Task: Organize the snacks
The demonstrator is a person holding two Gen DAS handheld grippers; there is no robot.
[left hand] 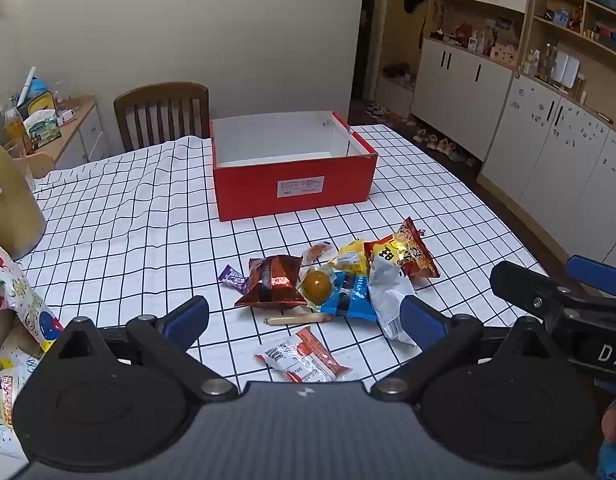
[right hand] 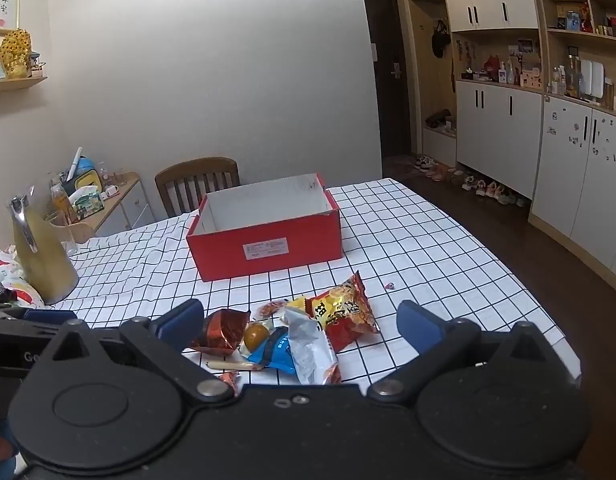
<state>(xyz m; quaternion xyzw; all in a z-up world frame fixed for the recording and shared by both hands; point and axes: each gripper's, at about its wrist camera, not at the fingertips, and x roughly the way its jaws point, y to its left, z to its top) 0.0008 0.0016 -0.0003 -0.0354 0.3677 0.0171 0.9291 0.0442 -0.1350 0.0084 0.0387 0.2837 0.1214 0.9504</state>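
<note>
Both grippers, left [left hand: 304,312] and right [right hand: 300,322], hover with fingers spread, empty. Pinch one loose packet, say the foil bag [left hand: 273,281], then carry it into the red box [left hand: 294,188].

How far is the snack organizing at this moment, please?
Done: nothing yet; the red box looks empty inside. In hand: nothing; the left gripper and the right gripper are both open, hovering near the snack pile. Left: every snack lies on the checked tablecloth, including the brown foil bag, the red chip bag and the purple candy.
</note>
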